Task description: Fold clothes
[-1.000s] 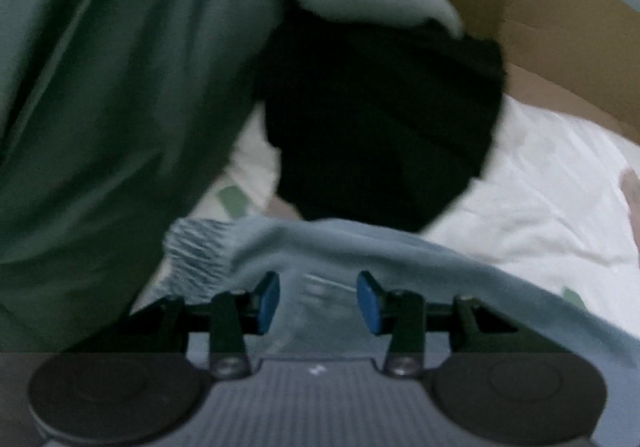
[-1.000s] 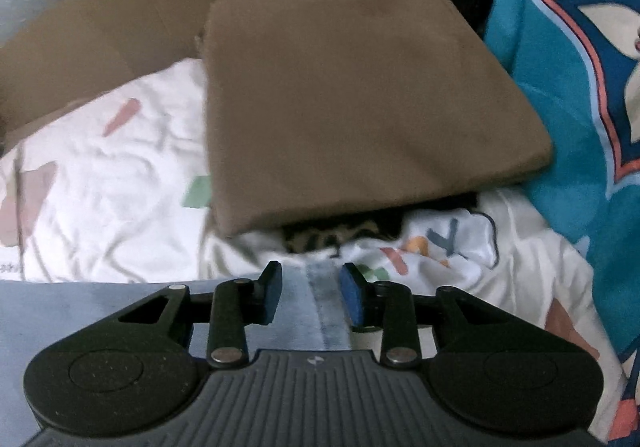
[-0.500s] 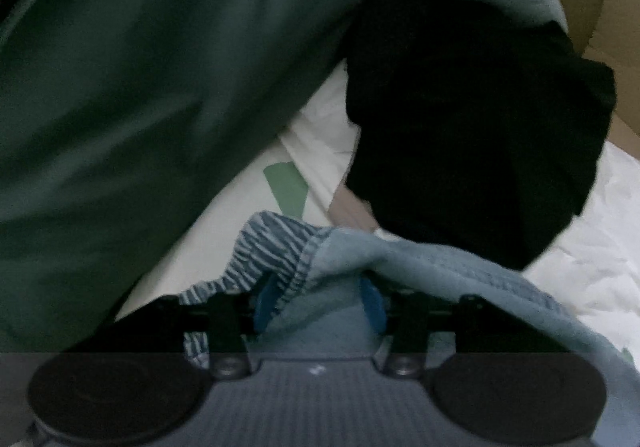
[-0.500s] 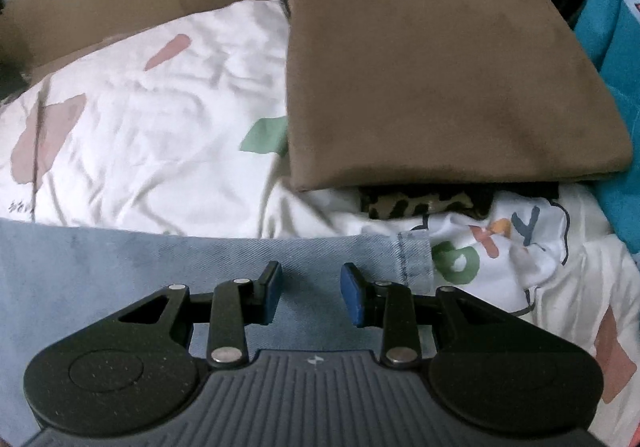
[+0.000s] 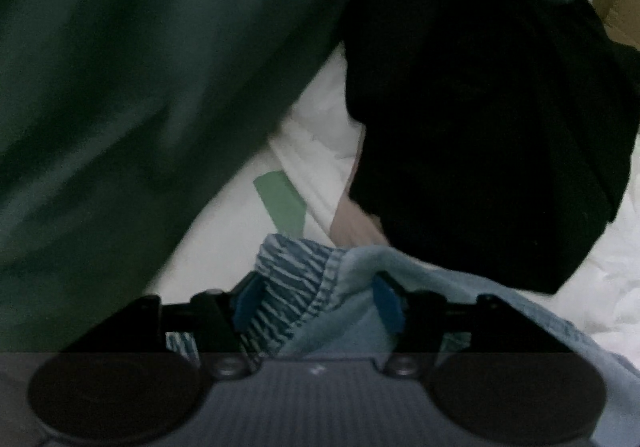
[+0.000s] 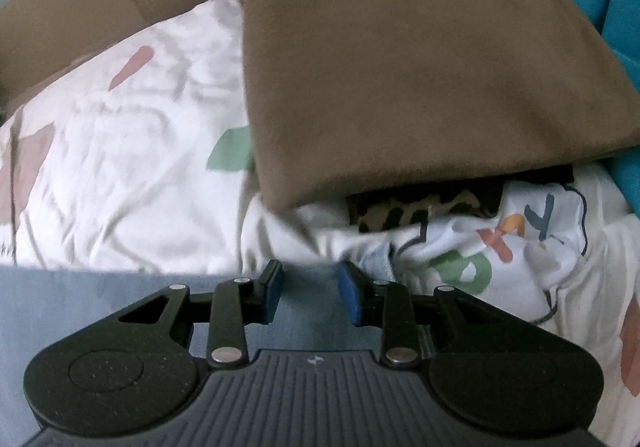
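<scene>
Presently, the left tongs [image 5: 318, 297] had just been opening, their blue pads spread with the light-blue denim garment [image 5: 344, 311] and its striped waistband bunched loosely between them. The right tongs [image 6: 310, 293] had just been narrowing on the garment's flat edge; whether they pinched it could not be told. The garment lay on the white patterned bedsheet [image 6: 120, 167], near a folded brown garment [image 6: 400, 67].

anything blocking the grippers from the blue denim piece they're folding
Nothing visible does. Denim garment already lies between the left gripper pads, whose jaws have just been opening. It also lies between the right gripper pads. The black garment and brown folded cloth lie beyond.
</scene>
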Motion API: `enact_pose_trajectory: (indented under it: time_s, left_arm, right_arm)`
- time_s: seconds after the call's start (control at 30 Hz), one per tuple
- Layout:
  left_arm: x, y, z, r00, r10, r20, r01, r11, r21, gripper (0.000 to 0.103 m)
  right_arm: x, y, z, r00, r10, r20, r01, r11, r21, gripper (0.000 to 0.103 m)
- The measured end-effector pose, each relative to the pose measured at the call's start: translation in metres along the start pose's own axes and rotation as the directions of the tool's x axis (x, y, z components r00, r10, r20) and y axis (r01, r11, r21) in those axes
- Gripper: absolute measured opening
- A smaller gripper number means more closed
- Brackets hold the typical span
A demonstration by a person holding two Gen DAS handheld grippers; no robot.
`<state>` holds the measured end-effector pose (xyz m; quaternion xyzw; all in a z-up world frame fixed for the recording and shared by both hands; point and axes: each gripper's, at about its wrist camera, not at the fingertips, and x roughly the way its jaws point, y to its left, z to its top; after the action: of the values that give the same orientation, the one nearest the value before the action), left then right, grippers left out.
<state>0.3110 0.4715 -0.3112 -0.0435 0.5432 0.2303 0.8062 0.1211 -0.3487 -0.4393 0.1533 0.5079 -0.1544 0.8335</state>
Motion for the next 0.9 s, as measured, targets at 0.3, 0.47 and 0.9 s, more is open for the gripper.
enact_pose_trajectory:
  time_s: [0.3, 0.47, 0.9]
  left_arm:
    - [-0.087, -0.043, -0.012, 0.985, -0.080, 0.151, 0.052, 0.982, 0.181, 0.047]
    - [-0.117, -0.093, -0.038, 0.963, -0.238, 0.125, 0.190, 0.931, 0.311, 0.047]
    - [-0.067, -0.169, -0.089, 0.954, -0.292, -0.063, 0.294, 0.881, 0.370, 0.046]
  right_arm:
    - [-0.026, 0.019, 0.014, 0.999, 0.004, 0.037, -0.002, 0.999, -0.052, 0.037]
    - [-0.043, 0.021, 0.004, 0.998, 0.054, 0.046, -0.050, 0.996, -0.076, 0.037]
    - [-0.044, 0.008, -0.030, 1.000, 0.028, 0.002, -0.027, 0.995, -0.093, 0.037]
